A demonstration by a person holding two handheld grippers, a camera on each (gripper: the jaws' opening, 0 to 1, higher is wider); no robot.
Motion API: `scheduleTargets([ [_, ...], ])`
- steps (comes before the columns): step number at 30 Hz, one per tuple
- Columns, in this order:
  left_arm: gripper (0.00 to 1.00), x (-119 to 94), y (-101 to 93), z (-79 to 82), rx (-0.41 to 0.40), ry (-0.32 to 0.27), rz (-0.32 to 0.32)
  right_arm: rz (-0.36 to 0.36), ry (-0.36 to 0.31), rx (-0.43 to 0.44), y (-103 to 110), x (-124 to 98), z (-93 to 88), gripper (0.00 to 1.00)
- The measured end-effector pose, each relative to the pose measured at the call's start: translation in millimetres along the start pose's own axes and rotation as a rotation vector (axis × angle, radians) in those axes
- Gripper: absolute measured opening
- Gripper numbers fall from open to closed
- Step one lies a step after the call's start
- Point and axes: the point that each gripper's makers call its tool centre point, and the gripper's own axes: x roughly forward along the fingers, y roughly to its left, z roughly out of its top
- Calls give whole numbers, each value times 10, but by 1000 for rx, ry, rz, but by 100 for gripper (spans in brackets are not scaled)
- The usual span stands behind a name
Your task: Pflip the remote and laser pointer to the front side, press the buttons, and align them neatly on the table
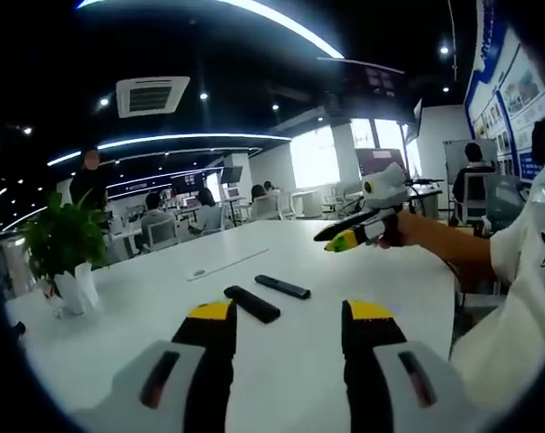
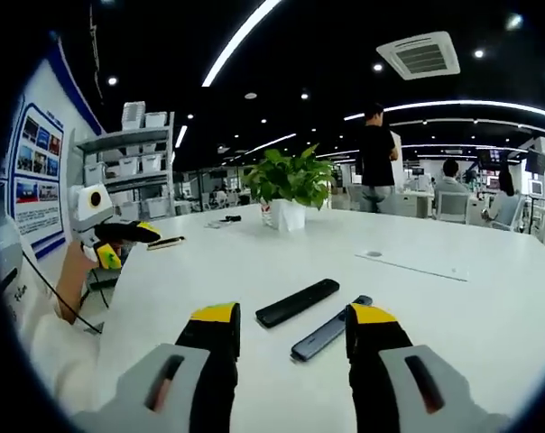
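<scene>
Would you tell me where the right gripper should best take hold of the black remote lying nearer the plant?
Probably around its middle, across the narrow width, coming down from above. The black remote is a long, slim bar lying flat on the white table, so only its long edges offer a pinch. The slimmer laser pointer lies close beside it, so the right gripper should keep clear of that side.

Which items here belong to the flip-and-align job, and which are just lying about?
Job: remote, laser pointer, left hand-held gripper, right hand-held gripper.

Lying about: plant, small dark items beyond it, shelf bins.
</scene>
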Motion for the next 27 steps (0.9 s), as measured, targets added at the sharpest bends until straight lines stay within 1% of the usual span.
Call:
scheduleTargets([
  [2, 48, -11, 28, 0, 9, -1, 12, 13, -38, 4, 86, -75, 98, 51],
  [3, 48, -11, 31, -4, 10, 0, 11, 14, -43, 2, 97, -85, 112, 52],
  [4, 48, -13, 38, -8, 7, 0, 8, 17, -60, -12, 133, -114, 161, 52],
  [6, 48, -9, 35, -11, 4, -1, 3, 14, -65, -20, 173, -143, 191, 52],
  [7, 48, -7, 28, -17, 7, 2, -3, 1, -76, -31, 189, -160, 207, 52],
  [9, 48, -4, 13, -28, 14, 5, -9, -47, -118, -57, 139, -188, 246, 50],
  [10, 48, -4, 4, -37, 16, 9, -14, -104, -133, -82, 68, -219, 244, 48],
  [11, 48, -6, -4, -49, 18, 14, -20, -132, -136, -107, 37, -240, 230, 48],
  [12, 48, -8, -5, -60, 20, 19, -22, -139, -132, -107, 34, -252, 209, 49],
  [14, 48, -15, 17, -91, 22, 30, -15, -126, -137, -80, 72, -296, 183, 49],
  [17, 48, -39, 66, -153, 13, 37, -8, -115, -174, -48, 122, -394, 211, 48],
  [19, 48, -67, 95, -174, 4, 31, 0, -105, -201, -71, 199, -474, 245, 47],
  [20, 48, -76, 114, -177, 2, 26, 7, -112, -205, -74, 214, -507, 263, 47],
  [21, 47, -88, 144, -179, 5, 24, 13, -109, -195, -99, 253, -550, 281, 47],
  [22, 47, -94, 158, -178, 9, 23, 15, -111, -192, -116, 276, -596, 307, 47],
  [23, 47, -102, 182, -170, 11, 21, 17, -127, -209, -108, 280, -649, 364, 47],
  [25, 45, -103, 222, -138, 2, 8, 30, -148, -273, -75, 291, -727, 499, 46],
  [26, 44, -87, 250, -86, -8, -7, 36, -152, -301, -67, 305, -768, 561, 45],
  [27, 44, -68, 240, -69, -6, -9, 33, -175, -313, -85, 287, -794, 588, 42],
])
